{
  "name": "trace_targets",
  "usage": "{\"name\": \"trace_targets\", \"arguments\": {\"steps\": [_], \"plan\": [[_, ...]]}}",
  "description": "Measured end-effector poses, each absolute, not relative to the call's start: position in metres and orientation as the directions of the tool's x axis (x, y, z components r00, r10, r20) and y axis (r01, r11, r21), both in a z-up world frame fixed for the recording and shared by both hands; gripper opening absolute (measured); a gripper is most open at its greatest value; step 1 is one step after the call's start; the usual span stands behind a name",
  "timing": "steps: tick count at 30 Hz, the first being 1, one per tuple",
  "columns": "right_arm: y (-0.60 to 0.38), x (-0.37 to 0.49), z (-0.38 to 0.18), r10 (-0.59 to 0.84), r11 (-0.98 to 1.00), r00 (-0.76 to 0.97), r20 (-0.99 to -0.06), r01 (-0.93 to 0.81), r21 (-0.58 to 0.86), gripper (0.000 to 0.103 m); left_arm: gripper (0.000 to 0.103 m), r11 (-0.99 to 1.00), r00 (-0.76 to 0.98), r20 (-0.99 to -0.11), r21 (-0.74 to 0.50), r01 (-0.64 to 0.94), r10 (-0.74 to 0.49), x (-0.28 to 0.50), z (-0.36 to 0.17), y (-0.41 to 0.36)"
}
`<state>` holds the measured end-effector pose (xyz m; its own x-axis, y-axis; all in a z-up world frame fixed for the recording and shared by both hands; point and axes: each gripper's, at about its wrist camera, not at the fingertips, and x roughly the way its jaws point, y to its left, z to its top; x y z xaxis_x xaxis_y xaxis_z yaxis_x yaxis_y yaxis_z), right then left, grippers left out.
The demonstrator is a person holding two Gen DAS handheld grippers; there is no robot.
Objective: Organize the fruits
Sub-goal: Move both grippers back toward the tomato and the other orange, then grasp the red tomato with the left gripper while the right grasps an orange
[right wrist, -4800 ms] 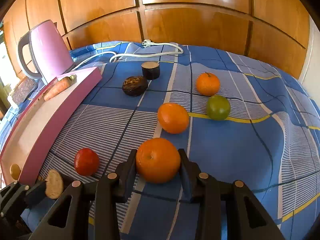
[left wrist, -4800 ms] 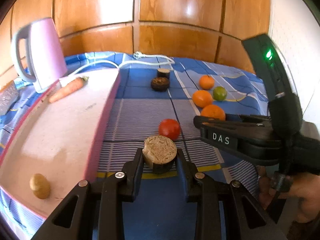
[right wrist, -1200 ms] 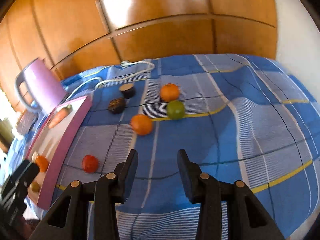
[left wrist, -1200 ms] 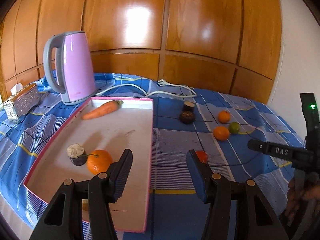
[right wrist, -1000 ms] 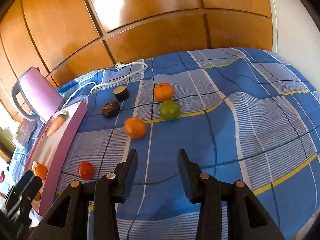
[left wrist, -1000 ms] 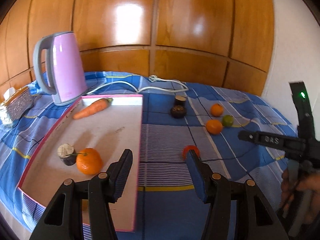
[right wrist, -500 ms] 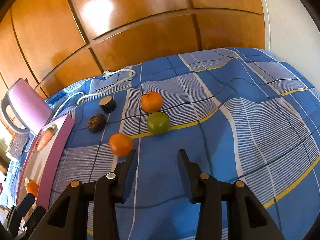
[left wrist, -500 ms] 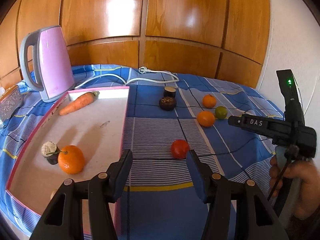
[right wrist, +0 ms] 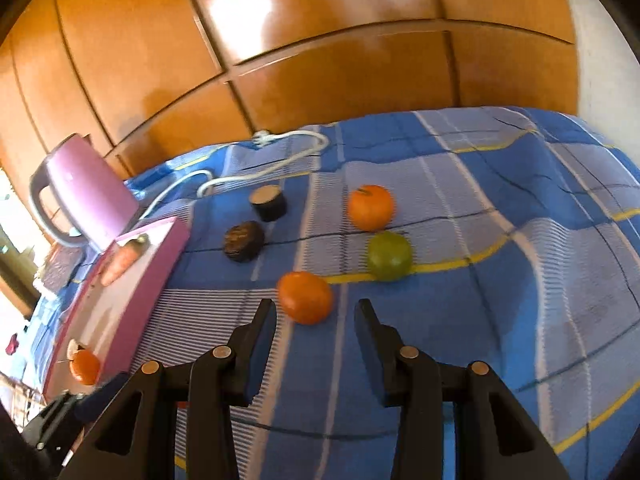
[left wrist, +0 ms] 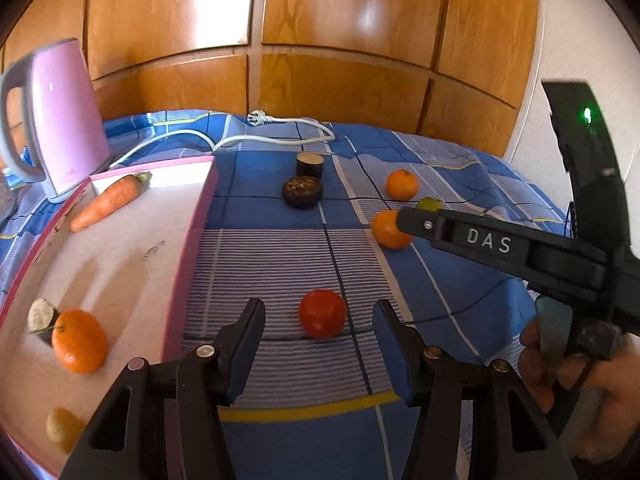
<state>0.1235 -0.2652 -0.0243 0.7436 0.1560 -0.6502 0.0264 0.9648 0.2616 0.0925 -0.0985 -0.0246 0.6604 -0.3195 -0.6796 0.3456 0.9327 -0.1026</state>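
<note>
My left gripper (left wrist: pixel 318 350) is open and empty, with a red tomato (left wrist: pixel 322 313) on the blue cloth just ahead between its fingers. My right gripper (right wrist: pixel 315 342) is open and empty, just behind an orange (right wrist: pixel 305 297). A green fruit (right wrist: pixel 389 255) and a second orange (right wrist: pixel 370 207) lie beyond it. The pink tray (left wrist: pixel 192 248) on the left holds an orange (left wrist: pixel 79 340), a cut brown piece (left wrist: pixel 40 314), a carrot (left wrist: pixel 106 202) and a small potato (left wrist: pixel 60 426). The right gripper's arm shows in the left wrist view (left wrist: pixel 500 244).
A pink kettle (left wrist: pixel 60 120) stands behind the tray, its white cord (left wrist: pixel 272 140) trailing over the cloth. Two dark round pieces (left wrist: pixel 303 192) (left wrist: pixel 310 164) lie mid-table. Wooden panels stand behind. A white wall is on the right.
Both grippers have moved forward and lower: the left now frames the tomato, the right has closed in on the nearest orange. Earlier, the cut piece and an orange went from the grippers into the tray.
</note>
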Motion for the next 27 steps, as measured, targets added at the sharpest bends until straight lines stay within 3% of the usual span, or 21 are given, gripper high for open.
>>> {"name": "trace_targets", "arguments": {"steps": [6, 8, 9, 27], "plan": [[-0.250, 0.147, -0.034, 0.123, 0.980, 0.722, -0.681, 0.019, 0.197, 0.041, 0.028, 0.936, 0.618, -0.718, -0.137, 0.325, -0.320, 0.116, -0.040, -0.101], [-0.248, 0.154, -0.039, 0.129, 0.981, 0.705, -0.697, 0.010, 0.192, 0.040, 0.028, 0.940, 0.626, -0.714, -0.142, 0.312, -0.315, 0.117, -0.045, -0.100], [-0.247, 0.157, -0.043, 0.133, 0.981, 0.690, -0.711, 0.009, 0.192, 0.035, 0.028, 0.942, 0.632, -0.712, -0.130, 0.310, -0.307, 0.117, -0.046, -0.101], [-0.249, 0.158, -0.050, 0.161, 0.974, 0.680, -0.716, 0.008, 0.226, 0.034, 0.026, 0.946, 0.658, -0.691, -0.123, 0.301, -0.299, 0.113, -0.049, -0.100]]}}
